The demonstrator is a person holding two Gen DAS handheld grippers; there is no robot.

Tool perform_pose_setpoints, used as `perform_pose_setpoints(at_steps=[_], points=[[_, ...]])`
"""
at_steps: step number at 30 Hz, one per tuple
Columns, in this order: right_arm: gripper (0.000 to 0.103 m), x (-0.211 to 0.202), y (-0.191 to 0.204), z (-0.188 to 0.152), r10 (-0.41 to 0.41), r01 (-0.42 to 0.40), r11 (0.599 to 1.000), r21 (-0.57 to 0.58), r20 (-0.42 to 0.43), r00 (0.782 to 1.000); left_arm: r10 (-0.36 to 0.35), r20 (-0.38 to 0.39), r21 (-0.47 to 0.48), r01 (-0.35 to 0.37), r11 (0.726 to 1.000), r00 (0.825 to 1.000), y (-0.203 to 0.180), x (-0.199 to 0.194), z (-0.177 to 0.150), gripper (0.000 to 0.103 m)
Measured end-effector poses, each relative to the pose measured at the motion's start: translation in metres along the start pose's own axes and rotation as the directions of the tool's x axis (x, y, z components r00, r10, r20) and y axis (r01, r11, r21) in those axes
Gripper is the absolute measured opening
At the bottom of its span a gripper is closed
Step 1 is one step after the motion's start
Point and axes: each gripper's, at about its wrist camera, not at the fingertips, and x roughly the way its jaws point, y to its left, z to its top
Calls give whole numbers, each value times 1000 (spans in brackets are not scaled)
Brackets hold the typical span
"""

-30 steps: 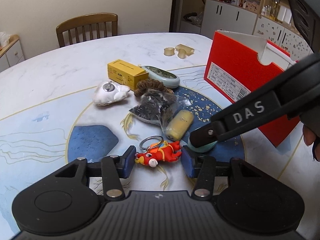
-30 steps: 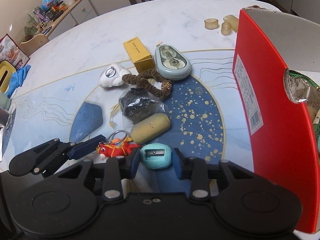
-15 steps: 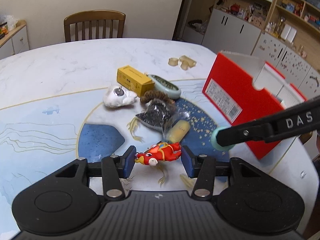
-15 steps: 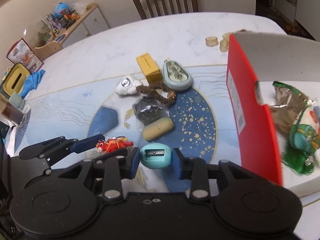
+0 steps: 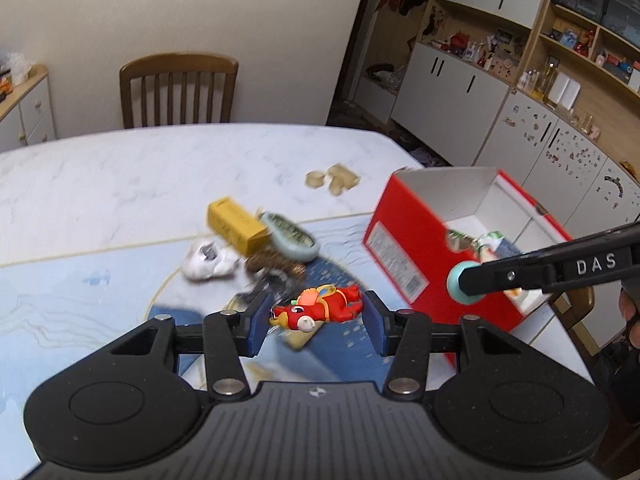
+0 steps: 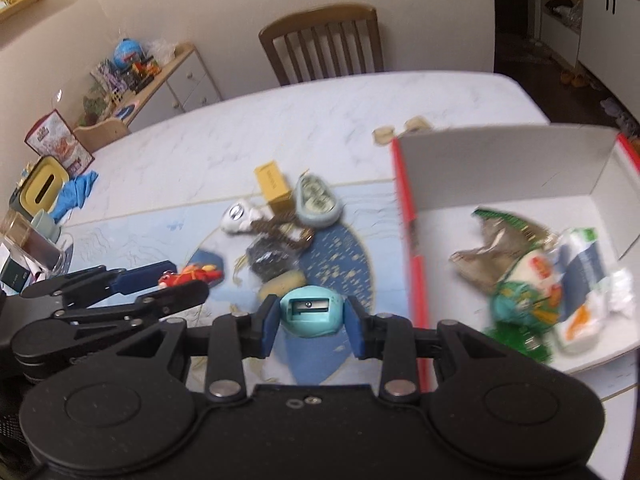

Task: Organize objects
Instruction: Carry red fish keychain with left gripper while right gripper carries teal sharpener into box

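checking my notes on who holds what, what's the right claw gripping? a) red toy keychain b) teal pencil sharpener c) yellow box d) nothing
b: in the right wrist view the right claw is shut on the teal pencil sharpener, blade slot facing the camera, while the red toy keychain sits in the left claw.

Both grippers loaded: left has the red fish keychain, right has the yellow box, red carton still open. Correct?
Not quite. The right gripper holds a teal egg-shaped pencil sharpener, as the right wrist view shows; the yellow box lies on the table. The left gripper does hold the red fish keychain, and the red carton is open.
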Motion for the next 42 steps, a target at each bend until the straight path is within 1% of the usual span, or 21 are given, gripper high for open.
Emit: perform_pose_setpoints(at_steps=[3,8,13,18,23,27,32,37,40,42], points=[[33,-14,-16,5,-9,9,1000,1,33,999,-3,11,20,2,1000,1000,-14,-2,7,48],[33,-31,-46,8,-19,18,1000,21,70,997,-14,5,19,14,1000,1000,-37,1,16,48],[33,-49,-87,10,-44,40,998,45,102,994,-20,16,34,19,999,1000,-64,4,30,48],[34,-59,-129,13,-76,65,994,90,120,990,-24,12,93,22,995,1000,-99,15,43,48],[34,-64,-165,13,-90,76,991,112,127,988,-41,13,143,39,989,999,-135,30,57,48],[34,-64,-186,9,-95,82,991,105,123,988,-48,17,183,44,982,999,-163,47,72,48],[32,-60,-205,6,-95,86,992,88,105,990,-57,-3,195,57,979,998,-190,77,87,48],[30,-55,-212,7,-105,103,994,28,101,989,-43,-53,182,52,982,998,-208,117,91,48],[30,-52,-212,9,-118,120,993,-13,101,988,-28,-76,195,42,980,997,-218,138,92,48],[30,-51,-215,10,-107,109,994,-14,96,990,-25,-93,210,44,977,995,-224,151,92,48]])
